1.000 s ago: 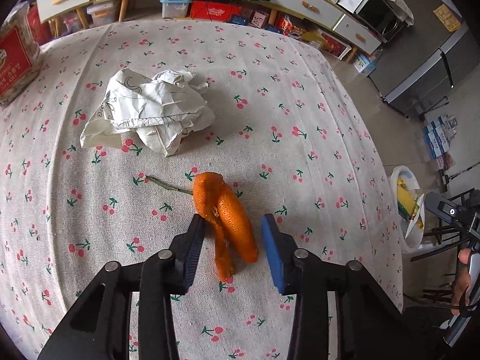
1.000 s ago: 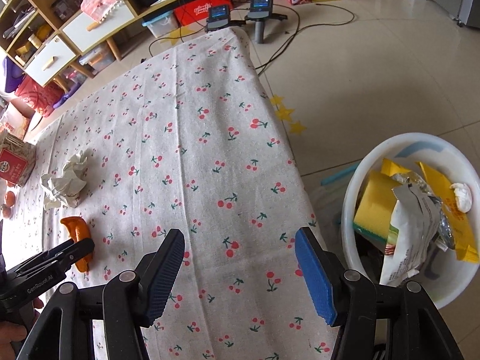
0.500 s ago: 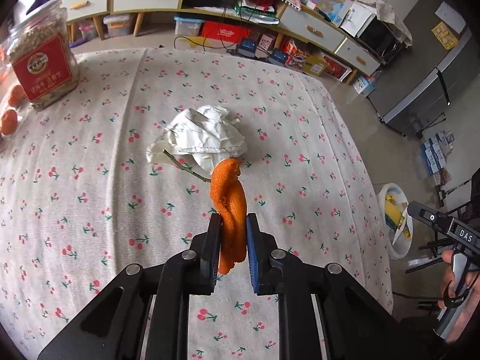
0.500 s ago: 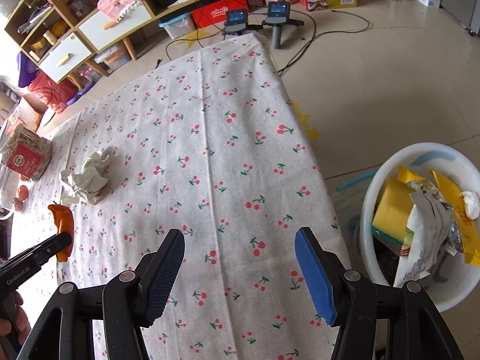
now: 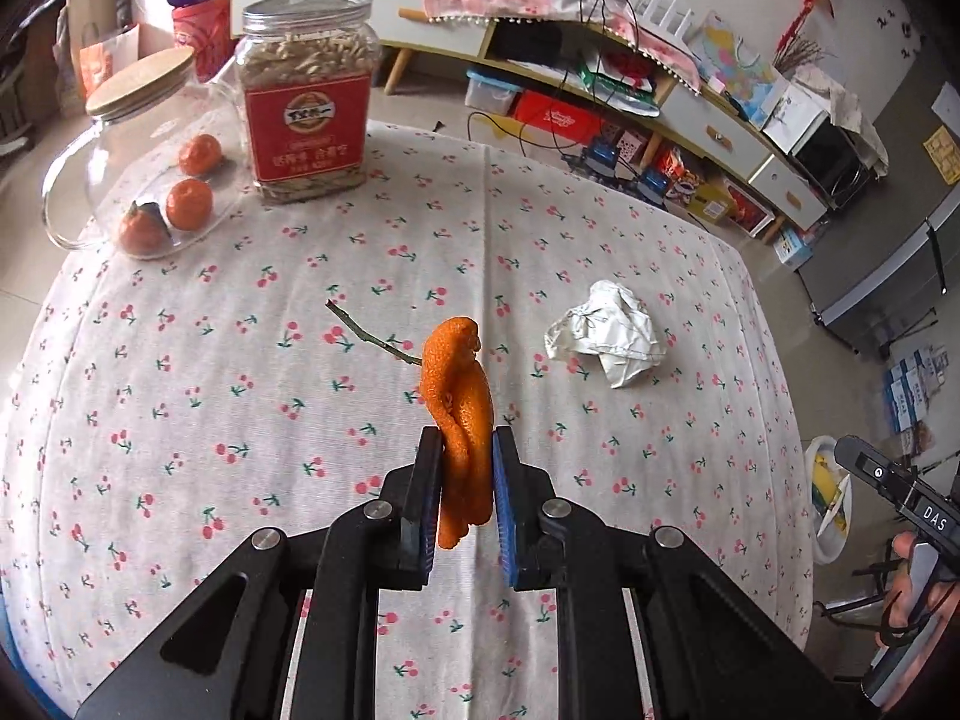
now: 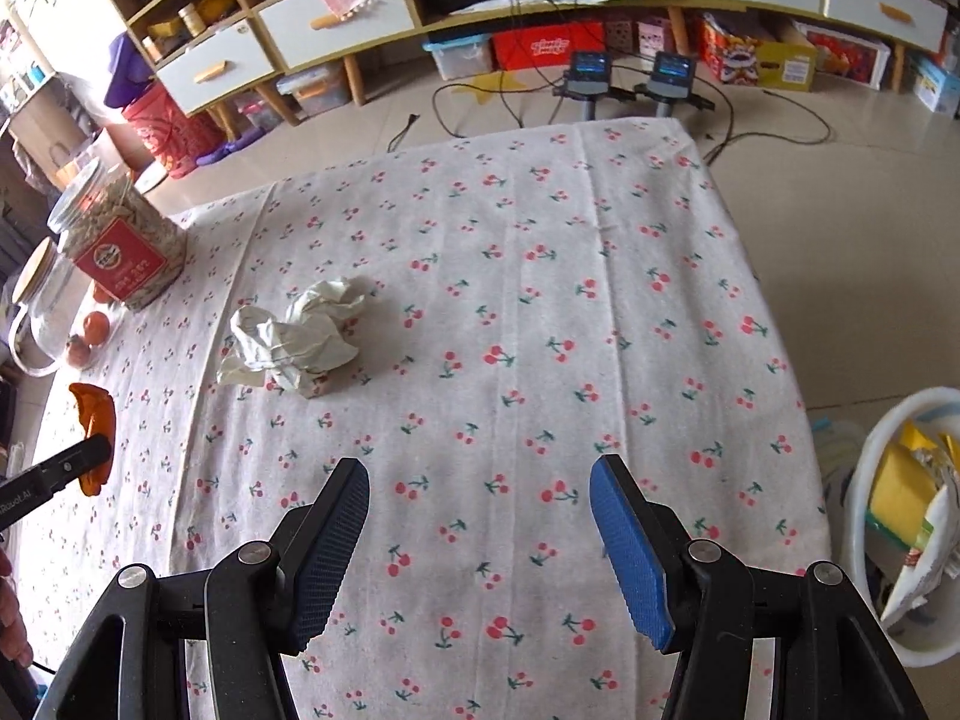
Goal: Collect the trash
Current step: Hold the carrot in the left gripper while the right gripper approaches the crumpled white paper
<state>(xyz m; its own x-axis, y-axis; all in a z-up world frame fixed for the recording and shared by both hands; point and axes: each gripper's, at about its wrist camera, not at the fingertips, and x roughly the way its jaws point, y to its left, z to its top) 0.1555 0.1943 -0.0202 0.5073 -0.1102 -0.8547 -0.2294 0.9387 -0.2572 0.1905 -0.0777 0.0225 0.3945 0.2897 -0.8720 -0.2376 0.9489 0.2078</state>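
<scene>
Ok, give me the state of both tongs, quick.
Left tongs: closed on the orange peel, lifted off the table.
Right tongs: open, holding nothing, above the tablecloth.

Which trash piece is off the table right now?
The orange peel, pinched in the left gripper above the cloth. The crumpled white paper lies on the table; the right gripper is open and empty.

One orange peel (image 5: 457,396), with one thin twig (image 5: 371,336) attached. One crumpled paper (image 5: 607,333). Three small oranges (image 5: 189,203) inside one glass jar (image 5: 120,174) with one wooden lid (image 5: 141,81). One plastic jar of seeds (image 5: 306,102). One white bin (image 6: 894,516) with several wrappers, number unclear. One cherry-print tablecloth (image 6: 540,300). Two grippers: left gripper (image 5: 463,468), right gripper (image 6: 477,516).
</scene>
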